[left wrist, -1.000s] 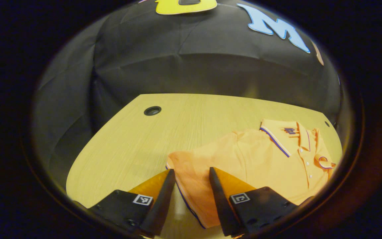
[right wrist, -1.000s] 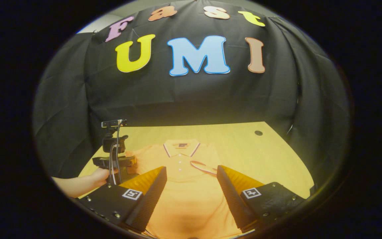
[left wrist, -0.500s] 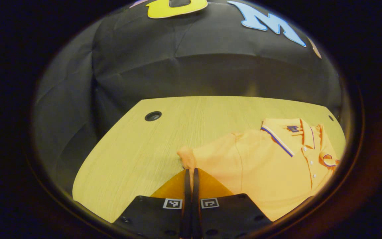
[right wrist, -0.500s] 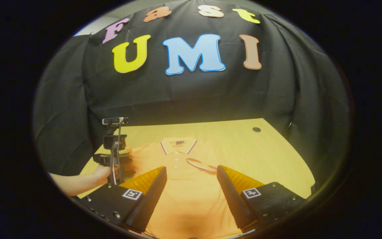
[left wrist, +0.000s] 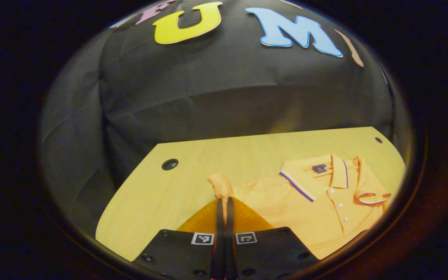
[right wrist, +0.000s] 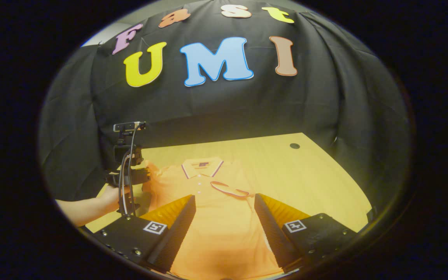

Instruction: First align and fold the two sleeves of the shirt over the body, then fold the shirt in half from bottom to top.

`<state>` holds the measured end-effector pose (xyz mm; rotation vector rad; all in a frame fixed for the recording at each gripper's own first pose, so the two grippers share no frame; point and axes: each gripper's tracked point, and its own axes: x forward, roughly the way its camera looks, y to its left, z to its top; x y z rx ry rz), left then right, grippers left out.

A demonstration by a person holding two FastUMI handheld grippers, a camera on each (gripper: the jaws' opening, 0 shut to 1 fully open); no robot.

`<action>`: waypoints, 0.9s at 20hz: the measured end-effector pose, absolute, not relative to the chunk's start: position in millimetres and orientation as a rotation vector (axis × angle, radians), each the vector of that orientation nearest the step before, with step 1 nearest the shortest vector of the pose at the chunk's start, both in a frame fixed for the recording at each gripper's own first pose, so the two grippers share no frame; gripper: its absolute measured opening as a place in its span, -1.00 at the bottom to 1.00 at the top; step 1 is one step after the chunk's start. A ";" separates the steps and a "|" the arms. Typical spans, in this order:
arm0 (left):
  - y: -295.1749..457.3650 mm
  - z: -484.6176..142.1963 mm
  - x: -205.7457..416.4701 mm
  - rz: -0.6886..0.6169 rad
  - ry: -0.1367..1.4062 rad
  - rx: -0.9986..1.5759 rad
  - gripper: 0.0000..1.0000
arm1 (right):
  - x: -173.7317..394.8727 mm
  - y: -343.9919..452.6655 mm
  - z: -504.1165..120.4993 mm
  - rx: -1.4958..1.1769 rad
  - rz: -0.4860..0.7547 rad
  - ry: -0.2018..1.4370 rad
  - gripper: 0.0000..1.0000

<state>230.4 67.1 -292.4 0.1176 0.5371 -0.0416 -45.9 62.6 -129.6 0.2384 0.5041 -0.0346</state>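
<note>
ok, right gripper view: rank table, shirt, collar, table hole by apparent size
1. table
2. shirt, though it runs out of view at the bottom and lies nearer the camera, so its margin under the table is unsure
3. collar
4. table hole

Both grippers: black housings with screws, square fiducial tags. Left gripper (right wrist: 146, 177) carries top camera, looped cable; bare forearm (right wrist: 82, 208).

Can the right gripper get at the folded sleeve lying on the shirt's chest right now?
Probably yes. The right gripper is open above the orange polo shirt, and the folded sleeve lies just ahead of it with nothing between. The left gripper is off to the side.
</note>
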 end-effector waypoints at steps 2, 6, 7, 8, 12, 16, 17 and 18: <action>47.3 -288.5 226.1 -0.073 0.532 0.118 -0.87 | -46.9 60.3 -131.6 0.226 -0.037 0.509 0.88; 10.9 -299.7 221.0 -0.134 0.548 0.175 -0.89 | -50.8 54.2 -134.6 0.207 -0.037 0.517 0.88; 4.1 -303.5 219.5 -0.146 0.556 0.182 -0.89 | -52.2 51.6 -135.9 0.203 -0.039 0.521 0.88; -1.0 -307.8 217.7 -0.153 0.563 0.189 -0.89 | -53.7 49.7 -135.9 0.201 -0.042 0.524 0.88; -10.8 -323.1 213.7 -0.169 0.593 0.209 -0.88 | -58.2 43.1 -144.8 0.207 -0.057 0.546 0.88; -12.4 -335.5 210.6 -0.189 0.630 0.223 -0.68 | -58.7 45.9 -151.2 0.224 -0.078 0.562 0.88; -12.4 -337.0 210.8 -0.196 0.635 0.223 -0.65 | -59.0 46.9 -152.4 0.224 -0.083 0.565 0.88; -14.9 -338.0 209.8 -0.209 0.639 0.215 -0.68 | -58.6 48.1 -153.3 0.223 -0.088 0.569 0.88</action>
